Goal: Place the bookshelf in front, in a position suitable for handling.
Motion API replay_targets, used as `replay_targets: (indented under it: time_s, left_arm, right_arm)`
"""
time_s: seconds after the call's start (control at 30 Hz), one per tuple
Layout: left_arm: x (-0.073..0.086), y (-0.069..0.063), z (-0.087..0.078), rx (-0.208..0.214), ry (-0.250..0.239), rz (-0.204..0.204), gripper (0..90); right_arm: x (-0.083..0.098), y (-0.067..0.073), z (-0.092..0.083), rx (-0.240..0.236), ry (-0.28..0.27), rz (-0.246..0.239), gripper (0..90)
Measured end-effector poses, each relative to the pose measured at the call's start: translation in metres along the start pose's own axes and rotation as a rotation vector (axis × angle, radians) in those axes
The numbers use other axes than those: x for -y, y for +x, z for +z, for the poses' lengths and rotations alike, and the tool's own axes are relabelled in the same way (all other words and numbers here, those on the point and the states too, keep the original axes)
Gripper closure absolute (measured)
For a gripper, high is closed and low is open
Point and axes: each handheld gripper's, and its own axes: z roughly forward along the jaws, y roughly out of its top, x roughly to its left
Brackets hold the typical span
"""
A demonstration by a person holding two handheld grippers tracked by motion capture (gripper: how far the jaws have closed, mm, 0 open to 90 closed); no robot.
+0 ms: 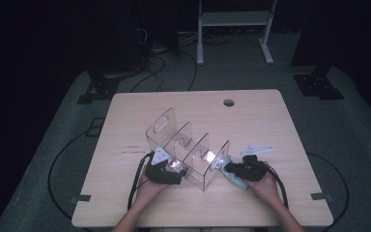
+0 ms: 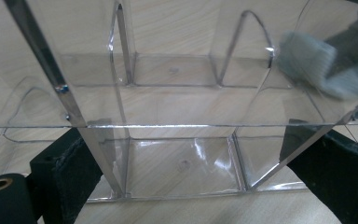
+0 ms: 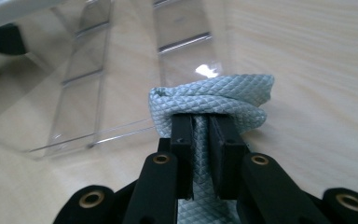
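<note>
Wooden table, pale, with a round hole near its 12 o'clock edge; it carries everything below. Clear plastic organizer, with upright dividers and a handle cut-out, stands at the table's centre, running from 11 o'clock toward 5 o'clock. My left gripper sits at the organizer's 7 o'clock end; in the left gripper view its black jaws stand wide, one on each side of the organizer, and whether the pads press on its walls I cannot tell. My right gripper lies at the organizer's 4 o'clock side, just beside its wall. In the right gripper view its jaws are closed tight on a folded pale blue-grey quilted cloth, which bulges beyond the pads, beside the organizer's wall.
</note>
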Motion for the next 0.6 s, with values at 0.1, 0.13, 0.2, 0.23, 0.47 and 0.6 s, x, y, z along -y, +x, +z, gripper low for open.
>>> replay_targets:
  time_s: [0.1, 0.13, 0.2, 0.23, 0.47, 0.6]
  left_arm:
    - [0.001, 0.000, 0.000, 0.001, -0.003, 0.001, 5.9]
    - [0.001, 0.000, 0.000, 0.002, -0.003, 0.002, 5.9]
    - [0.000, 0.000, 0.000, -0.001, -0.001, 0.005, 6.0]
    - [0.000, 0.000, 0.000, -0.001, 0.000, 0.006, 6.0]
    - [0.000, -0.001, 0.001, -0.012, -0.003, 0.005, 6.1]
    - [0.000, 0.000, 0.001, -0.010, -0.002, 0.005, 6.1]
  right_arm:
    - [0.001, 0.007, 0.001, -0.029, 0.021, -0.035, 80.5]
    - [0.001, 0.009, 0.001, -0.018, 0.021, -0.053, 80.5]
    - [0.000, 0.005, 0.001, -0.014, 0.015, -0.037, 80.5]
    - [-0.001, 0.000, 0.001, 0.010, -0.006, -0.023, 80.5]
    - [-0.002, -0.006, 0.001, 0.001, -0.006, -0.003, 80.5]
    - [0.002, 0.018, 0.003, -0.067, 0.028, -0.083, 80.5]
